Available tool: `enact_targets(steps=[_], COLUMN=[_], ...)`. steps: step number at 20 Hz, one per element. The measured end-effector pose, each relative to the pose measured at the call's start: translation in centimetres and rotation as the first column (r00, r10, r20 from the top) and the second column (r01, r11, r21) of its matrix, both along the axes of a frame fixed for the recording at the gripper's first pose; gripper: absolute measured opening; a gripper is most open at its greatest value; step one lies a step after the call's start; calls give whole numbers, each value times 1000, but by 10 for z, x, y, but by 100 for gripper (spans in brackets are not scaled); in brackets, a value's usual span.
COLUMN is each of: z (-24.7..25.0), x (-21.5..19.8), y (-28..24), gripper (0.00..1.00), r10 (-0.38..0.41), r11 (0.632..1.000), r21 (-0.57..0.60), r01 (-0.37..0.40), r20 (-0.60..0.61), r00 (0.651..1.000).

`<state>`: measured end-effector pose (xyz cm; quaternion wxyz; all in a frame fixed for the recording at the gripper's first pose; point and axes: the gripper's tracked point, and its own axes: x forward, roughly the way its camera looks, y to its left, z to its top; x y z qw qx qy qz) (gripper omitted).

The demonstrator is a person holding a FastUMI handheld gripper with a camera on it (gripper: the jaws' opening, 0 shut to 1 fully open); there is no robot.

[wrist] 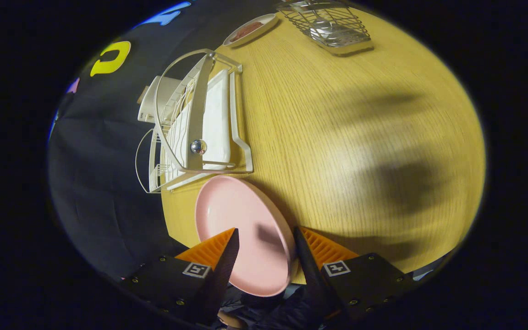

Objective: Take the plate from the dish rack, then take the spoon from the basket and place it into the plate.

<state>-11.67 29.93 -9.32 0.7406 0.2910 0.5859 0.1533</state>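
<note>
Round glossy pink plate (241, 229) between claw (264, 238) fingers spread apart, woodgrain table (337, 137), white wire rack (190, 123)

A wooden table (360, 151) bears a small dish (250, 30) at its far edge.

The plate (241, 229) between the hand-held gripper's (264, 245) fingers, which stand apart on either side of it, is plain pale pink. The dish rack (195, 123) is cream-white all over, with a shiny chrome knob (198, 146). The desk (337, 137) is light yellowish wood with fine straight grain. The wire basket (330, 23) is silvery metal. A small white dish (251, 29) shows reddish-brown inside.
</note>
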Motion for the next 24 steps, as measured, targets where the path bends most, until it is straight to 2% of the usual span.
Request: enact_targets(steps=[7,8,9,14,17,20,24], z=[1,6,12,48,79,114,142], x=[4,6,9,33,55,82,125], y=[-5,-7,-14,-39,-60,-86,-131], gripper=[75,75,79,80,79,79,79], r10=[13,9,1,-57,-103,-157,-221], r11=[1000,1000,1000,997,990,976,937], r21=[-23,-24,-32,-35,-58,-74,-124], r01=[-13,-7,2,64,126,204,326], r20=[34,56,78,190,304,408,510], r00=[999,998,997,980,947,899,831])
